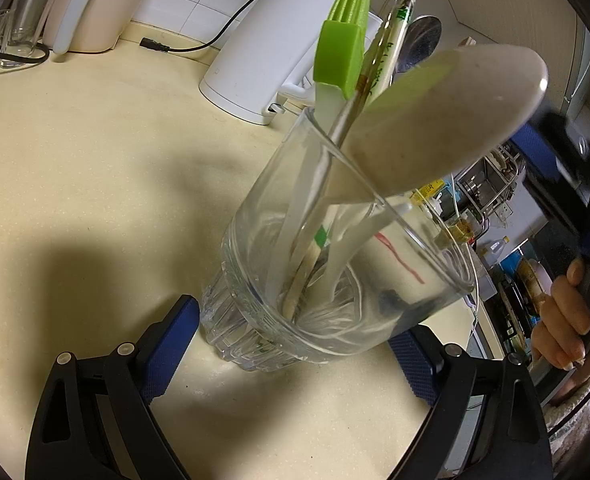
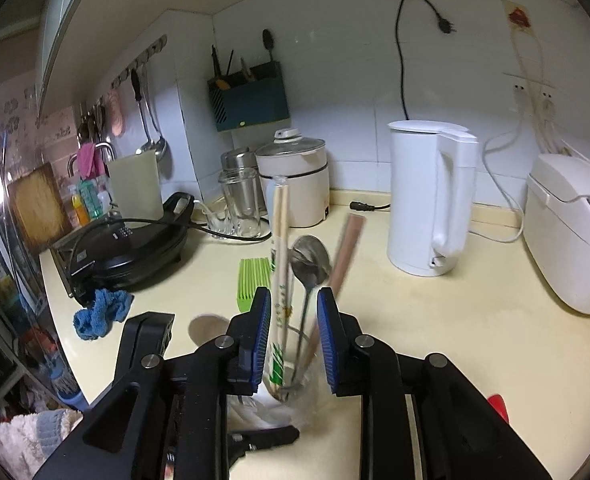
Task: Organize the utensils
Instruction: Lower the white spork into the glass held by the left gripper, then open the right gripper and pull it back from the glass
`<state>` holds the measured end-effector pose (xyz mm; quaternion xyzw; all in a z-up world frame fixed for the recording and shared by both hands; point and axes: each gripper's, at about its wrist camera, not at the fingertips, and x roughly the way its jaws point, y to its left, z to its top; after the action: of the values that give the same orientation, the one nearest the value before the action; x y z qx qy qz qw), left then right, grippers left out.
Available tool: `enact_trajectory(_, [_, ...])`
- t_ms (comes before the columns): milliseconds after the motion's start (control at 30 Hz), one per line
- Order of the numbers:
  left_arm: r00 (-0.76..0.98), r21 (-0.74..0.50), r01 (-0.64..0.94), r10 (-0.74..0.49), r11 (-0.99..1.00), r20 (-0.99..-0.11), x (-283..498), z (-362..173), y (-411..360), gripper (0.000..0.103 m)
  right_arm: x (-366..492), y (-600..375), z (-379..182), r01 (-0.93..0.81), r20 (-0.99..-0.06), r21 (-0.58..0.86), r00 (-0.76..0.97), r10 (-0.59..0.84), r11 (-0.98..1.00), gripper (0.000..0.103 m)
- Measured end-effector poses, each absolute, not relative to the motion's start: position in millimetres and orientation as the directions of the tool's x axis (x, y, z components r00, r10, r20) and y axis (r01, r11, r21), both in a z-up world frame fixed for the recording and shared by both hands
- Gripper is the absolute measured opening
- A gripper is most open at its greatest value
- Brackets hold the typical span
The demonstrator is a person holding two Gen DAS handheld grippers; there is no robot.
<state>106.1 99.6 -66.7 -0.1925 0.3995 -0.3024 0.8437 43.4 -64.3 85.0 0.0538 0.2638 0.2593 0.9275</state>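
A clear glass [image 1: 247, 280] stands on the cream counter [image 1: 75, 160] and holds several utensils: a green silicone brush [image 1: 339, 60], wrapped chopsticks [image 1: 403, 12], a metal spoon [image 1: 423, 40] and a beige spatula [image 1: 447, 120] leaning towards the left camera. My left gripper [image 1: 295, 320] is shut on the glass's base, one blue pad on each side. My right gripper [image 2: 294, 294] hovers above the glass [image 2: 303, 376] with its jaws apart. Between them show the chopsticks [image 2: 281, 248], the spoon [image 2: 309, 256] and a blurred brown stick [image 2: 347, 256]; no pad presses on any of them.
A white kettle [image 2: 427, 200] and a rice cooker [image 2: 575, 232] stand to the right of the glass. A black griddle [image 2: 135, 248], a blue cloth [image 2: 103, 312] and empty glasses [image 2: 241, 204] sit to the left. A hand [image 1: 567, 312] holds the right gripper's handle.
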Motion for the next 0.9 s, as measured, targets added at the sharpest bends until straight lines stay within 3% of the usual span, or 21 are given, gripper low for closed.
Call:
enact_trajectory(333, [0.498,-0.567,0.357,-0.664,0.743,-0.558,106,-67,100,0.094,14,-128,58,-0.323,-0.513,0.251,0.755,0.408,0.913,0.024])
enact_trajectory(633, [0.498,-0.567,0.357,-0.664,0.743,-0.558,106,-67,100,0.094,-13,-208,-7,-0.060,-0.651,0.240,0.730,0.206,0.969,0.024])
enact_trajectory(900, [0.498,-0.566,0.357,-0.664,0.743,-0.558,106,-67,100,0.094,-35,-260,-32,0.077,-0.688,0.198,0.721,0.083,0.977,0.024])
